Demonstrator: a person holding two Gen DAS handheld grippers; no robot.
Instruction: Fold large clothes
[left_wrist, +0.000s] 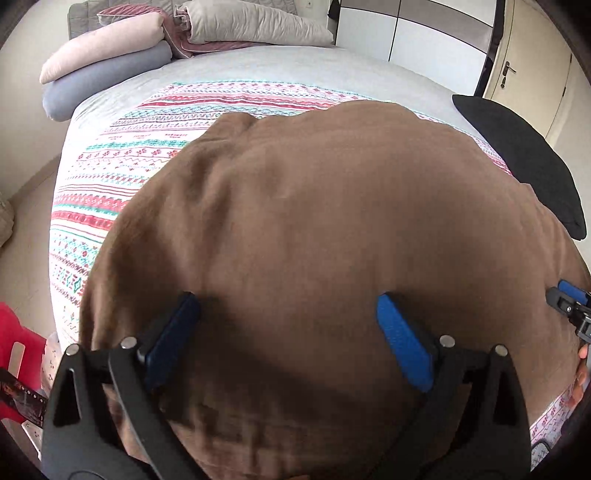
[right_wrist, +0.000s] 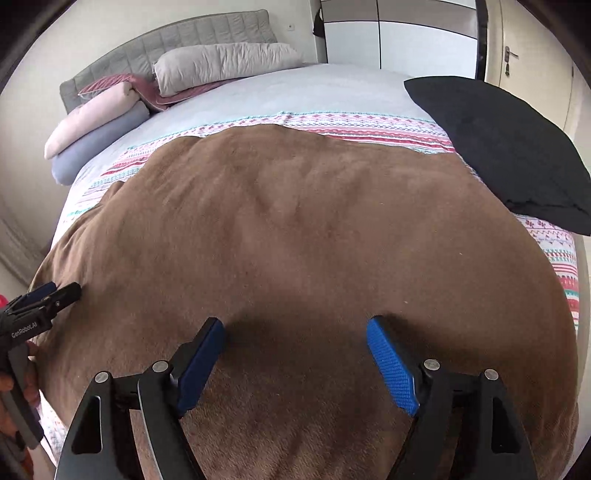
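Note:
A large brown fleece garment (left_wrist: 314, 221) lies spread over the bed and also fills the right wrist view (right_wrist: 295, 240). My left gripper (left_wrist: 288, 310) is open, its blue pads wide apart just above the cloth near its front edge. My right gripper (right_wrist: 295, 328) is open too, over the cloth's front part. Each gripper shows in the other's view: the right one (left_wrist: 569, 299) at the far right edge, the left one (right_wrist: 55, 293) at the left edge over the cloth's left side. Neither holds cloth.
The bed has a patterned striped sheet (left_wrist: 110, 177) over a grey cover (right_wrist: 295, 92). A black pillow (right_wrist: 509, 147) lies on the bed's right side. Pillows and folded blankets (left_wrist: 184, 33) are stacked at the headboard. A red object (left_wrist: 14, 354) stands left of the bed. A door (right_wrist: 532, 55) is at the far right.

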